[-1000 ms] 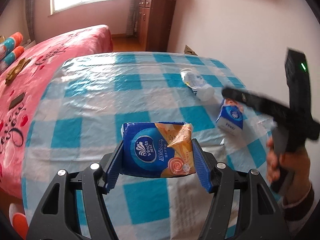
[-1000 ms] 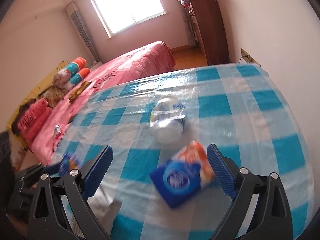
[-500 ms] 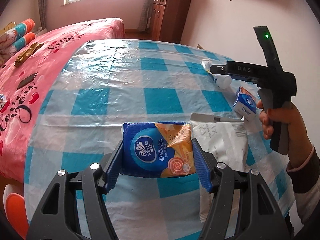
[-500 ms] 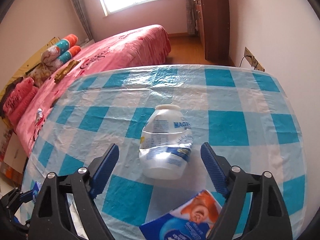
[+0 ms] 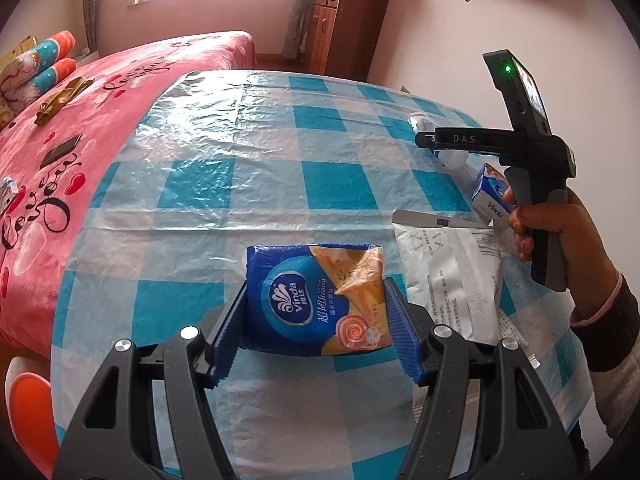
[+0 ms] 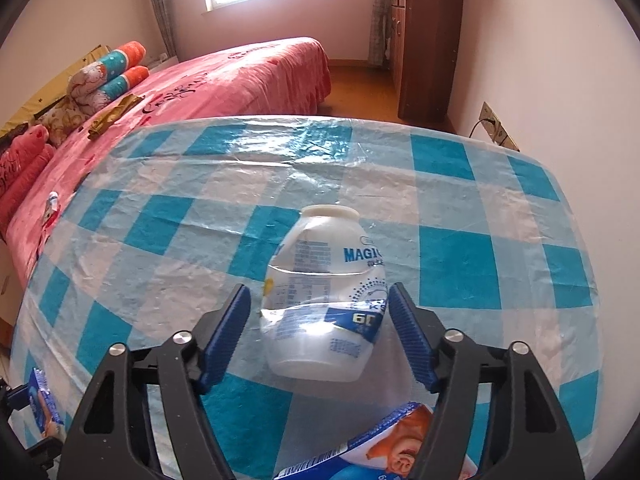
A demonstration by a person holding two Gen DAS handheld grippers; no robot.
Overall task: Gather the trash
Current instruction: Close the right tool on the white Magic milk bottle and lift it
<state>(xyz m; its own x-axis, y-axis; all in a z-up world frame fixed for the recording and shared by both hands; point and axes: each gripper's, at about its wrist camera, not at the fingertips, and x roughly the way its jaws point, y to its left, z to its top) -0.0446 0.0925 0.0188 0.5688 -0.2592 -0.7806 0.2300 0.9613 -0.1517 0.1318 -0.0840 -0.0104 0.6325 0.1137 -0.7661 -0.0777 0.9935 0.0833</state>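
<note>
My left gripper (image 5: 316, 322) is shut on a blue and orange Vinda tissue pack (image 5: 316, 296) and holds it above the near part of the checked table. My right gripper (image 6: 320, 328) is open. Its jaws stand on either side of a crushed clear plastic bottle (image 6: 326, 300) that lies on the table, close to its sides but not pressing it. A second small Vinda tissue pack (image 6: 376, 452) lies just below the right gripper. It also shows in the left wrist view (image 5: 490, 194), beside the right gripper (image 5: 430, 140).
A white mailer bag (image 5: 452, 276) lies flat on the table to the right of the left gripper. The blue and white checked tablecloth (image 6: 460, 272) covers the table. A pink bed (image 5: 80, 128) stands to the left and a wooden cabinet (image 6: 428, 40) at the back.
The right gripper has moved forward over the small tissue pack until its jaws flank the bottle. The left gripper has drawn back a little, still holding its tissue pack.
</note>
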